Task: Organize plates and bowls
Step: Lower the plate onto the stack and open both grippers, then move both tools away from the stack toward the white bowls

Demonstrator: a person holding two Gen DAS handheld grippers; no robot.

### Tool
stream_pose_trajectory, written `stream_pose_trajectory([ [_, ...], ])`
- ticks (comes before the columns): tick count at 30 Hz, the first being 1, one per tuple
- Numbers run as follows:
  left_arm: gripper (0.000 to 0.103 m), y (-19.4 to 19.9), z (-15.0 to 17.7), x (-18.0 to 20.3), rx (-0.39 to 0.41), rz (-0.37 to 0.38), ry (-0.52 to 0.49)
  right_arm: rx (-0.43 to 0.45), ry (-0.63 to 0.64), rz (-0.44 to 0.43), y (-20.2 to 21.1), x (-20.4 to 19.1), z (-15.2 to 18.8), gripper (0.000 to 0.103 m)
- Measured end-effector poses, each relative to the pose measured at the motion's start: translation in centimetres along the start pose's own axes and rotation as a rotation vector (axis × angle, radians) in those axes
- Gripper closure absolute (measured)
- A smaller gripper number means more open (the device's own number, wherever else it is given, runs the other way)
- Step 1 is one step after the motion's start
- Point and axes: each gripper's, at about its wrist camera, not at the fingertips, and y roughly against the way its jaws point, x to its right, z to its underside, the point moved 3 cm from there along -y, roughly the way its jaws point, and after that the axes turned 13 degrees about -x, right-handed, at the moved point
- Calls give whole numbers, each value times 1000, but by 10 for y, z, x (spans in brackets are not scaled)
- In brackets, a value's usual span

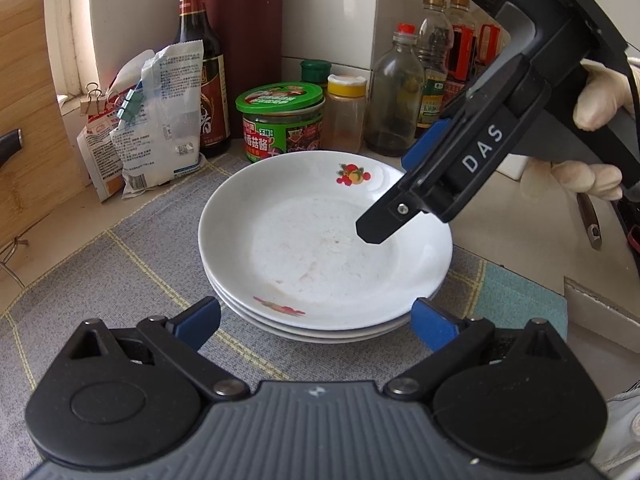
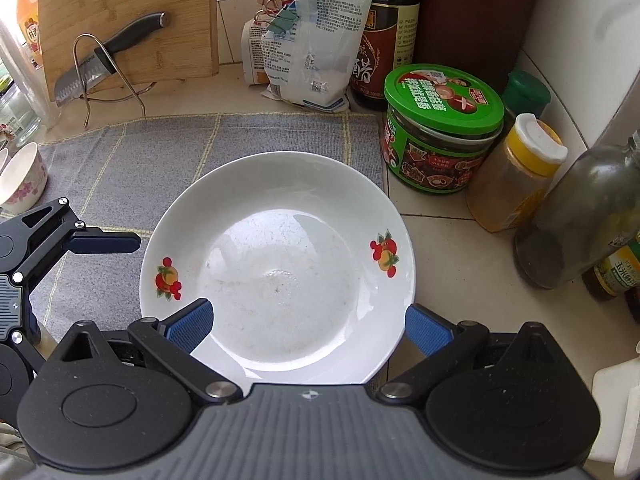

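The left gripper (image 1: 316,322) is spread wide, its blue pads either side of the near edge of a stack of plates (image 1: 326,250) without touching it. The stack sits just ahead of this gripper on a grey checked cloth (image 1: 132,248) — white plates with small fruit prints on the rim, the top one showing faint smears. The right gripper (image 2: 308,326) hangs over the far right part of the top plate, tilted down, held by a gloved hand (image 1: 600,98); in its own view its pads stand apart over the plate's near rim, pinching nothing. Beyond the stack stand a green-lidded jar (image 1: 282,120), a yellow-capped spice jar (image 1: 346,114) and dark bottles. Left of the right gripper, at the cloth's edge, sits a floral bowl (image 2: 22,178) — a knife (image 2: 108,54) leans behind it.
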Motion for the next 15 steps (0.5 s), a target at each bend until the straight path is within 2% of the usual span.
stream_pose_trajectory([
  [8,1,14,4,-1,17,-43,26,88,83,23,8,-21,3,0],
  [15,1,29,13,-4,28,-92,109,165,100,29,16,-30,6,0],
])
